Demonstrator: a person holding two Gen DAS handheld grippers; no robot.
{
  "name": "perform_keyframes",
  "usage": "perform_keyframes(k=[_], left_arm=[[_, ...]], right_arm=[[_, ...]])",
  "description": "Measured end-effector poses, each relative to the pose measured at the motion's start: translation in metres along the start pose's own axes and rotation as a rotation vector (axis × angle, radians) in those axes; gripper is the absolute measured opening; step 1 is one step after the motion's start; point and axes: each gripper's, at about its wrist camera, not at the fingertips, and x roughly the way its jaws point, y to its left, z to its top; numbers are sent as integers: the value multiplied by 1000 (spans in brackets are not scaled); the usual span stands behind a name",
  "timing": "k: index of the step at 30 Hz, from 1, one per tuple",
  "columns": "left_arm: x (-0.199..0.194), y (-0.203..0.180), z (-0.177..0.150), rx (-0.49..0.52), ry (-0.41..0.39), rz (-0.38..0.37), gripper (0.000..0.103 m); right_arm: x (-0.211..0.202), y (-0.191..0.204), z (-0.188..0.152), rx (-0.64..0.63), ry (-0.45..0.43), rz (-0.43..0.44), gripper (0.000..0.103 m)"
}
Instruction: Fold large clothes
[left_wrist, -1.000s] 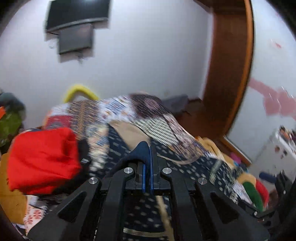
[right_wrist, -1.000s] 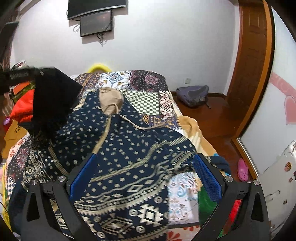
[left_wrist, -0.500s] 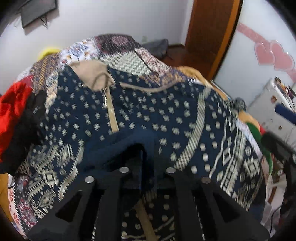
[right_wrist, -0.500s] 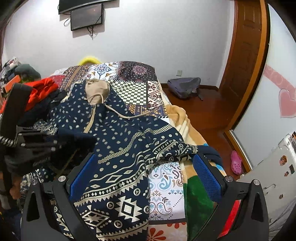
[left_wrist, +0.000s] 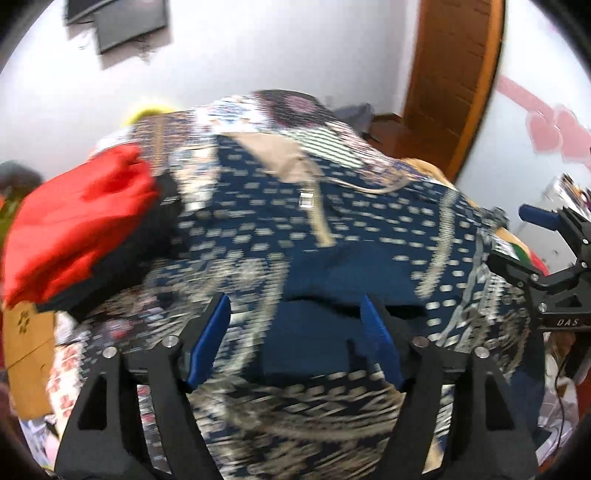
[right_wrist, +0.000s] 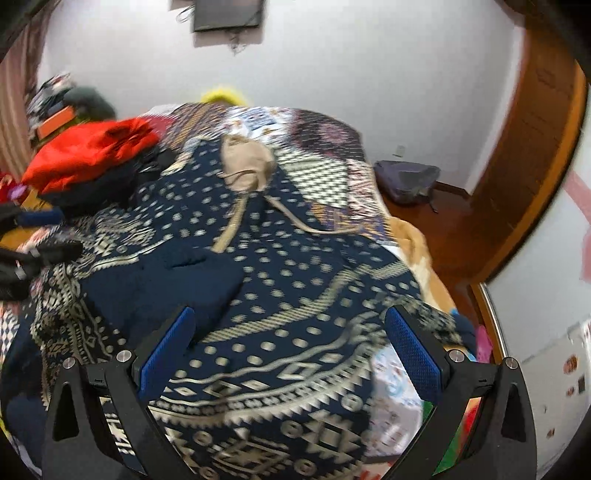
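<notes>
A large navy hoodie with cream dots and zigzag bands (right_wrist: 295, 295) lies spread on the bed, its tan-lined hood (right_wrist: 245, 155) at the far end. A plain navy fold of it (left_wrist: 314, 332) lies on its middle, also seen in the right wrist view (right_wrist: 166, 288). My left gripper (left_wrist: 295, 328) is open just above that fold, holding nothing. My right gripper (right_wrist: 288, 343) is open and empty above the hoodie's near hem; it also shows at the right edge of the left wrist view (left_wrist: 546, 240). Both views are motion-blurred.
A patchwork quilt (right_wrist: 321, 173) covers the bed. A red garment on dark clothes (right_wrist: 92, 155) is piled at the left. A grey backpack (right_wrist: 406, 177) lies on the wooden floor by the brown door (right_wrist: 524, 129). A screen (right_wrist: 227, 14) hangs on the white wall.
My left gripper was shut on a navy fold of the hoodie, carried it over the garment's middle, and has now opened and let it go. The right gripper stayed open, shifting slightly.
</notes>
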Motion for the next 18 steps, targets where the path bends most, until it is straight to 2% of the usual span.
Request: perform_keyframes(k=[2, 6, 9, 12, 13, 15, 18], left_arm=[[-5, 26, -7, -39, -11, 50, 81], [-5, 84, -31, -147, 18, 125, 81], [2, 116, -52, -220, 50, 139, 81], [18, 145, -76, -308, 100, 106, 81], [25, 149, -81, -328, 116, 90, 80], [35, 156, -89, -361, 136, 46, 73], [52, 158, -95, -393, 159, -61, 65]], right_arm=[[8, 14, 6, -45, 18, 31, 101], [25, 44, 15, -142, 48, 63, 101], [35, 65, 20, -219, 63, 78, 100], [49, 86, 24, -288, 87, 101, 96], [54, 93, 24, -315, 99, 109, 90], [64, 104, 26, -356, 125, 125, 84], [81, 115, 28, -384, 161, 146, 73]])
